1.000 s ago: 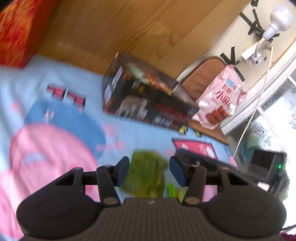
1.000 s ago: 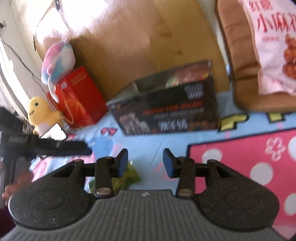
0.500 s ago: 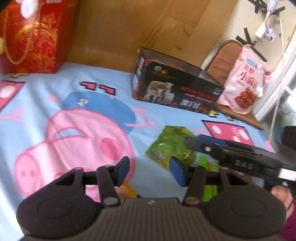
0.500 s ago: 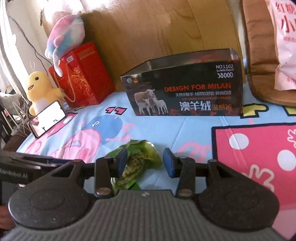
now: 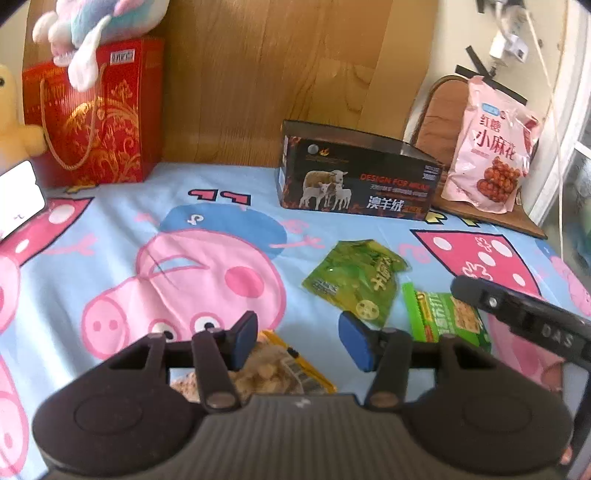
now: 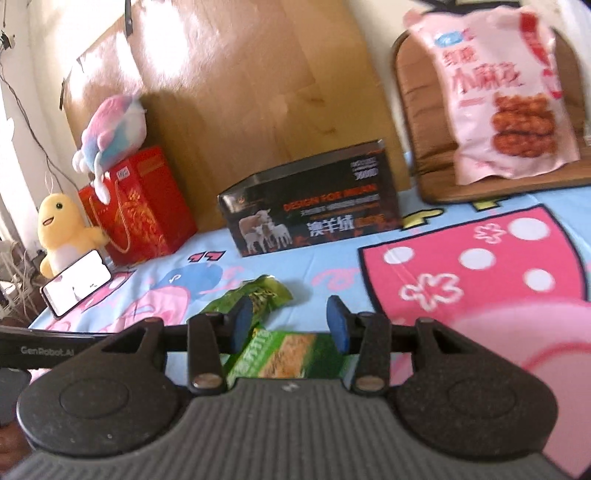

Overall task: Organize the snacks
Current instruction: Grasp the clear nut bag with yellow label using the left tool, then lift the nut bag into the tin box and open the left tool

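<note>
A green snack packet (image 5: pixel 354 278) lies on the blue cartoon sheet (image 5: pixel 110 229); it also shows in the right wrist view (image 6: pixel 258 297). A green bar wrapper (image 5: pixel 448 319) lies to its right and sits under my right gripper (image 6: pixel 290 325), which is open and empty. A yellow snack packet (image 5: pixel 269 373) lies under my left gripper (image 5: pixel 299 341), which is open and empty. An open black box (image 5: pixel 354 173) stands at the back, also in the right wrist view (image 6: pixel 314 206). A big pink snack bag (image 5: pixel 487 144) leans on a brown seat (image 5: pixel 439 118).
A red gift bag (image 5: pixel 92 114) with a plush toy (image 5: pixel 92 26) on top stands at the back left, beside a yellow plush (image 6: pixel 62 229) and a phone (image 6: pixel 75 282). A wooden headboard (image 5: pixel 277 74) runs behind. The right gripper's arm (image 5: pixel 524 321) reaches in from the right.
Both grippers have pulled back and tilted down. The green bar wrapper and the yellow packet have come into view beneath them. Both jaws stay open.
</note>
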Motion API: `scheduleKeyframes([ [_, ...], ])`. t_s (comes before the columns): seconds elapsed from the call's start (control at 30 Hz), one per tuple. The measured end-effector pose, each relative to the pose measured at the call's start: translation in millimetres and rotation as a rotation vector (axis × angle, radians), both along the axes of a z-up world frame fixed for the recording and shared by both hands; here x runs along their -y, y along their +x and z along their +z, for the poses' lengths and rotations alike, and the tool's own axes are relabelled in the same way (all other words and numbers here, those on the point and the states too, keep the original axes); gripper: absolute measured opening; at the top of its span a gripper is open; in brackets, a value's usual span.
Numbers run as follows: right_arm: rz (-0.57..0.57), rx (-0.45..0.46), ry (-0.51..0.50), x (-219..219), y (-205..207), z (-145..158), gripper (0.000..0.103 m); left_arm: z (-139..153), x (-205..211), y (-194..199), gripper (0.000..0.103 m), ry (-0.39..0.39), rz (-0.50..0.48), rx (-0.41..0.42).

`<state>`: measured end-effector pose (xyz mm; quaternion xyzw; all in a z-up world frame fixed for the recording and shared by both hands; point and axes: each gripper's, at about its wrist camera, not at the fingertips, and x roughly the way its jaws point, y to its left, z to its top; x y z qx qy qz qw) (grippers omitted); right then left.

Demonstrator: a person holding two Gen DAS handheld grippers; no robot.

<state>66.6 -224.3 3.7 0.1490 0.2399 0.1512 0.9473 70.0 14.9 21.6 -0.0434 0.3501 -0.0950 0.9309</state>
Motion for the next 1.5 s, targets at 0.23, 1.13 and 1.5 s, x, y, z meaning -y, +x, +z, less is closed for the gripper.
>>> scheduleKeyframes([
  [0.23, -0.016, 0.015, -0.010, -6, -32, -1, 0.048, 2, 0, -17, 0.050, 0.023, 0.007, 0.031],
  [1.13, 0.213, -0.035, 0.040, -33, -42, 2, 0.055, -18, -116, -57, 0.054, -0.449, 0.048, -0.075],
  [1.5, 0.481, -0.129, -0.063, -105, -7, -1, 0.047, -32, -109, -32, 0.038, -0.515, 0.042, -0.139],
])
